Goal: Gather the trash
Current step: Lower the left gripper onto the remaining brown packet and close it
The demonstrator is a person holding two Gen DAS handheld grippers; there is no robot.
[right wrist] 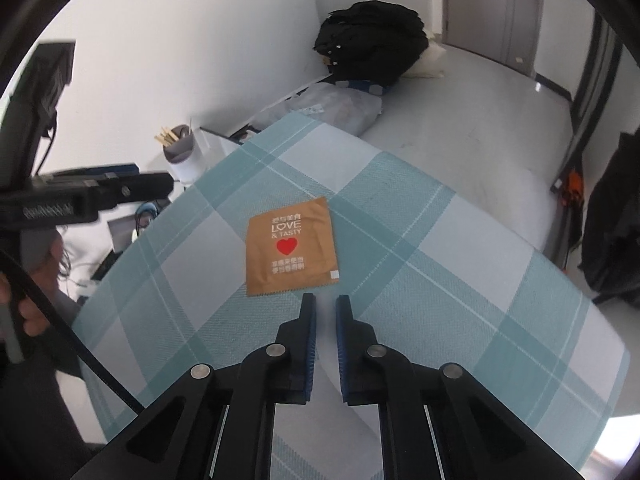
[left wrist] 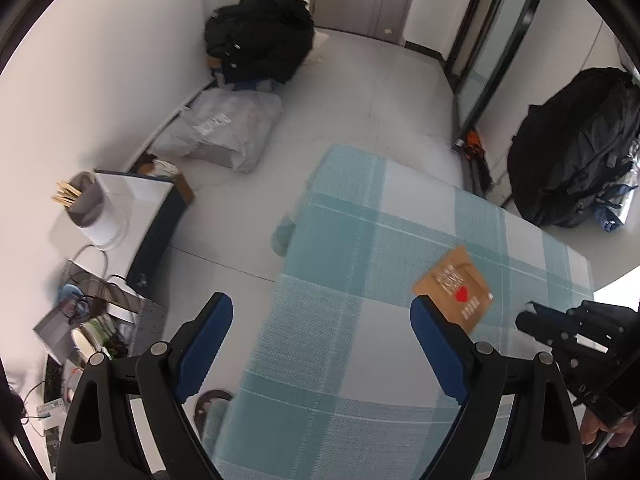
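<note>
Matt brown paper packet (right wrist: 291, 246), woven checked cloth tablecloth (right wrist: 440, 280), glossy floor (left wrist: 360, 92)

A flat brown square paper packet (right wrist: 291, 246) lay on the teal-and-white checked tablecloth (right wrist: 420, 280) over the counter. Beyond the packet, past the cloth's far edge, a white cup of wooden sticks (right wrist: 180, 150) stood to its left, and a black backpack (right wrist: 370, 46) sat farther back against the wall.
</note>
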